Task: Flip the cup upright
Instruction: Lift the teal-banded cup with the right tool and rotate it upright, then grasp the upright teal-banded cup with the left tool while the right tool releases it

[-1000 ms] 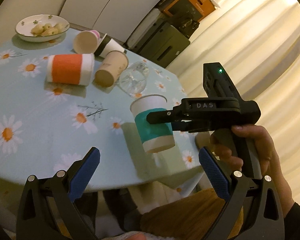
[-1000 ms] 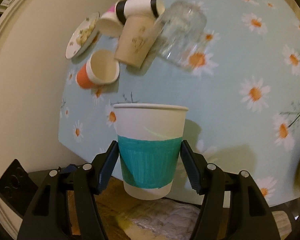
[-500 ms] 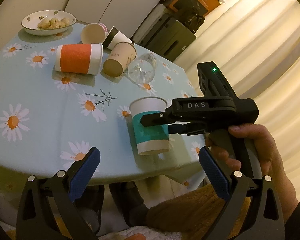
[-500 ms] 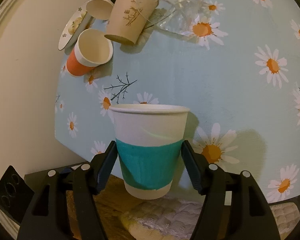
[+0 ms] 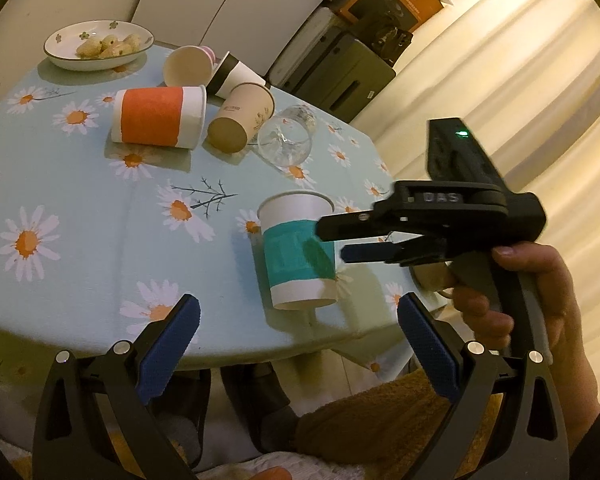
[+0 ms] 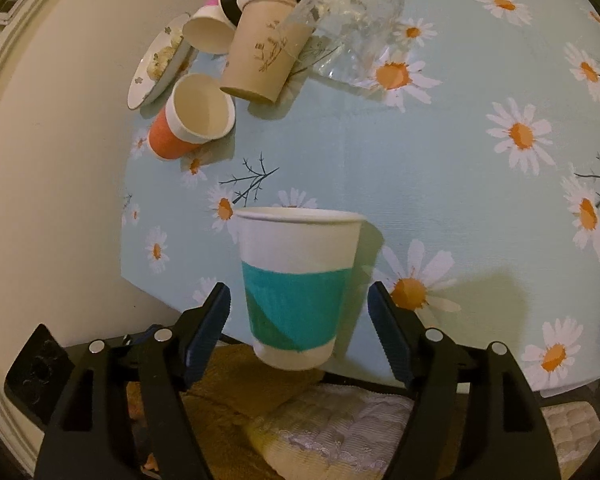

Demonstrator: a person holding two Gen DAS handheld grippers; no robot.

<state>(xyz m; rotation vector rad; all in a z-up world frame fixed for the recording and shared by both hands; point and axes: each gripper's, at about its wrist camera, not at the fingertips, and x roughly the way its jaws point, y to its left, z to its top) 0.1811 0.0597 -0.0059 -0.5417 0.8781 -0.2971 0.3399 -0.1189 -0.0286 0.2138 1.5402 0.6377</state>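
A white paper cup with a teal band [image 5: 298, 254] stands upright near the table's front edge; it also shows in the right wrist view [image 6: 296, 288]. My right gripper [image 6: 299, 320] is open, its blue pads either side of the cup with a gap on each side; it also shows in the left wrist view [image 5: 332, 242]. My left gripper [image 5: 298, 332] is open and empty, below the table's edge, in front of the cup.
On the daisy tablecloth [image 5: 80, 216] lie an orange-banded cup [image 5: 158, 116], a tan cup [image 5: 242, 118], a clear glass [image 5: 286, 142], a pink cup [image 5: 188, 66] and a black-banded cup [image 5: 236, 76]. A bowl of snacks [image 5: 98, 46] stands at the back.
The right gripper's jaws have opened off the teal cup, which now stands on the table. The left gripper has drifted slightly, still open.
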